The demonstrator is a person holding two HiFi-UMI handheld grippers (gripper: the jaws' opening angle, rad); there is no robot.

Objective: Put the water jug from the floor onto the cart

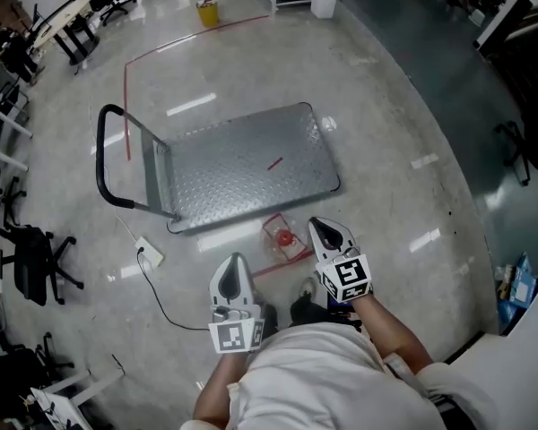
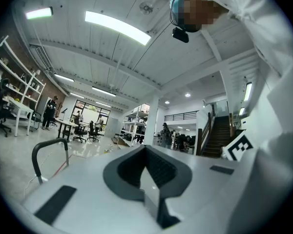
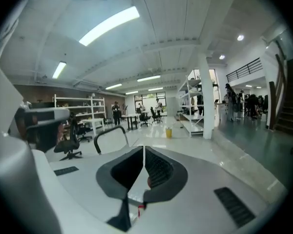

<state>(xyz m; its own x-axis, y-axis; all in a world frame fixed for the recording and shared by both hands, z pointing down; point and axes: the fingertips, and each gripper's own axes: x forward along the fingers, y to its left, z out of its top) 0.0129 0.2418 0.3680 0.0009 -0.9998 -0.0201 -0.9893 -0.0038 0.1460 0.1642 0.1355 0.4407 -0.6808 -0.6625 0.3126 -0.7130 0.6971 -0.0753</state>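
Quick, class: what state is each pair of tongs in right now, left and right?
Left tongs: closed, holding nothing.
Right tongs: closed, holding nothing.

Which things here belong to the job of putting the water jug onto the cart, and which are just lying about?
Belong to the job:
- water jug, on the floor
- cart
- left gripper and right gripper

Just lying about:
- yellow container
- white power strip with its black cable
- office chair
- red floor tape
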